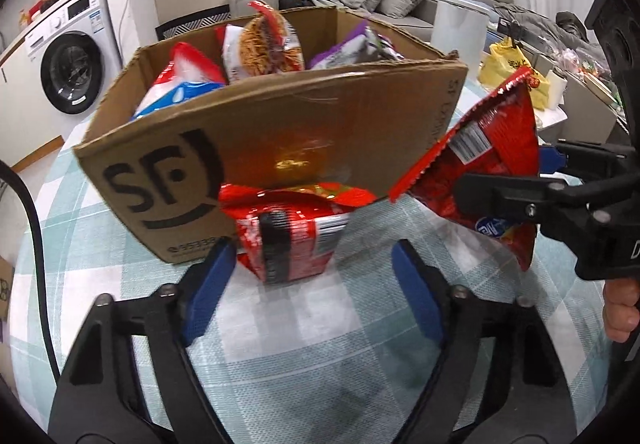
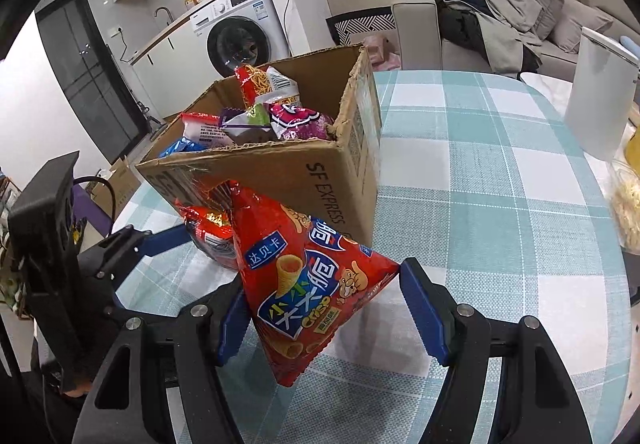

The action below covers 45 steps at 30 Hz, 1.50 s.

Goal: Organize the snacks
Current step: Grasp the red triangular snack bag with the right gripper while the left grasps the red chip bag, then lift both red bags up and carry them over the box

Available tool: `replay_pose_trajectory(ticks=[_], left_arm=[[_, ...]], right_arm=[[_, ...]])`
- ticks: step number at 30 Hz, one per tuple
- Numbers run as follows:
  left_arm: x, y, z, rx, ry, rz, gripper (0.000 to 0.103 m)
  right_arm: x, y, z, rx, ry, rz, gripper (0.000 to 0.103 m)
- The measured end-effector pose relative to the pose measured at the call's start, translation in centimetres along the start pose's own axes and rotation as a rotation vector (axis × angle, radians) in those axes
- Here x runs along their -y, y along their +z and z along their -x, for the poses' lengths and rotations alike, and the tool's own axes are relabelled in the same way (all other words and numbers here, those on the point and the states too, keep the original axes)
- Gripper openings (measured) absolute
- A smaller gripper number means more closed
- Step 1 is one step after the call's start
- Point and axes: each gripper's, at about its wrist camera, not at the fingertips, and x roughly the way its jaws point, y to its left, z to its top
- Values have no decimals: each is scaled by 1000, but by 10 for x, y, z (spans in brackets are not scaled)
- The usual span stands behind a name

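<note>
While my right tongs (image 2: 320, 308) hang above the teal-and-white checked tablecloth (image 2: 500, 204), they're clamped on a red triangular crisp bag with blue lettering (image 2: 304, 284), with its sealed top edge up at about 11 o'clock toward the box. From the left camera the same bag (image 1: 492, 164) sits out at 3 o'clock, pinched in that black gripper, and a bit of my hand (image 1: 618, 308) shows just below it.

My left tongs (image 1: 308, 284) are standing apart, not pressing anything. Dead ahead at 12 o'clock lies a crumpled red foil snack packet (image 1: 292, 236) on the cloth, just beyond the blue pads (image 1: 208, 292) and touching the front wall of the brown cardboard SF box (image 1: 320, 132).

That box already has a pile in it: a red-and-white noodle snack pack (image 1: 268, 44) sticking up, a purple packet (image 1: 352, 48) at 1 o'clock, and a blue-and-white pouch (image 1: 180, 84) at 11. A white bin (image 2: 596, 92) stands off at 2 o'clock in the right view.
</note>
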Motion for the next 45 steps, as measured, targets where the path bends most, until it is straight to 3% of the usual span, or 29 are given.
replay_pose_trajectory(ticks=[2,6,29,45], left_arm=[[3,2,-4,-8,-4,3,68],[3,6,-9,-18,-26,20,43],[-14,-5,43,78,-105,15,42],[-30,8,93,161,-114,38,42]], right_arm=[[1,0,1,3,-1,-5,71],[2,0,1,5,0,-10,71],[-4,1,6,29,20,3,71],[-24,10,40,130,57,33,71]])
